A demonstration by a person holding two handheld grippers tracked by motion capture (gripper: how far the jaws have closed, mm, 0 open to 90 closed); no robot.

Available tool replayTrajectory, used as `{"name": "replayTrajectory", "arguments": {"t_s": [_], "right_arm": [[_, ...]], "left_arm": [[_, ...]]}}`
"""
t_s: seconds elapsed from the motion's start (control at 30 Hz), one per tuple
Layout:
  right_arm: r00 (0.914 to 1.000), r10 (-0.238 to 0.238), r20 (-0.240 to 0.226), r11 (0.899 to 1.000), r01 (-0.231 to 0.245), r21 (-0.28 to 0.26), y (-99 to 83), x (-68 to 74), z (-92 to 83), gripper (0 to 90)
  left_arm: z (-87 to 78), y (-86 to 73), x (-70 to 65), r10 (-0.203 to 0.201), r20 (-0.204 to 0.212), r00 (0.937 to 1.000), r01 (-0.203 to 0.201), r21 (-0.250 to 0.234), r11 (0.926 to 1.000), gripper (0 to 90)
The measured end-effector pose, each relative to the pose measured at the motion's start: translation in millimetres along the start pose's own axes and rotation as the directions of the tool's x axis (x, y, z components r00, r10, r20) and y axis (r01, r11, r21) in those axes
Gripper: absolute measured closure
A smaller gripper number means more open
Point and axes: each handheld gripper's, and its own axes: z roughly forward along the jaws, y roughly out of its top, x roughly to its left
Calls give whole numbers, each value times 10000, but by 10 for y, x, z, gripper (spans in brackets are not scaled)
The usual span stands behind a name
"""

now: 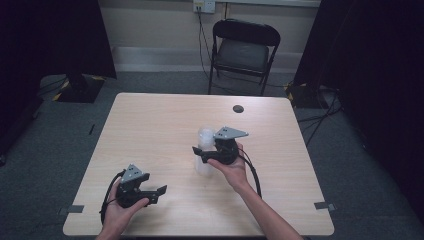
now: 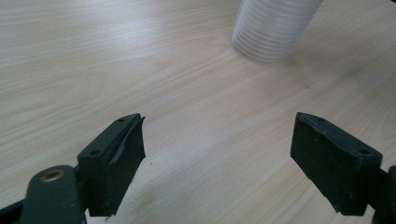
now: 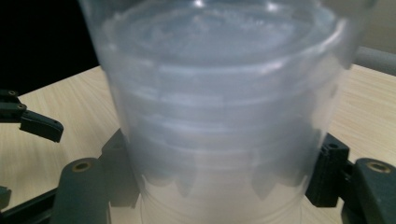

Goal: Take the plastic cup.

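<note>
Cups, clear plastic ones nested into one stack (image 1: 204,150), were what everything hinged on here. Starting nearest: the left gripper (image 1: 161,190) sat at the near-left part of the wooden table (image 1: 150,125), jaws spread wide with nothing but bare wood between them. In the left gripper view the stack (image 2: 273,28) stood ahead and off to the right, well apart from that gripper's tips, so the left hand (image 1: 120,212) was clearly the farther one.

A bit deeper in, around mid-table, the right gripper (image 1: 199,154) was already at the stack. In the right gripper view the ribbed wall (image 3: 224,121) sat squarely between the two black jaws, which hugged it low on both sides; to me that read as a grip, the pads pressing on the plastic. The stack's long axis ran upright and its base seemed to be on the table, though I couldn't swear to that. My guess is any next lift would have gone straight up along that axis.

Counts: one stack, with several rims showing inside it, but too blurry to number the cups. Two grippers, one table, and at the far end one small dark round spot (image 1: 238,108) on the table and one black folding chair (image 1: 243,50) behind it.
</note>
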Motion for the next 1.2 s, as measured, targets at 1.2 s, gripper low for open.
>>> {"name": "replayTrajectory", "arguments": {"t_s": [1.2], "right_arm": [[9993, 213, -320, 9975, -234, -666, 215, 3, -124, 312]], "left_arm": [[1, 0, 1, 7, 3, 10000, -7, 67, 10000, 173]]}}
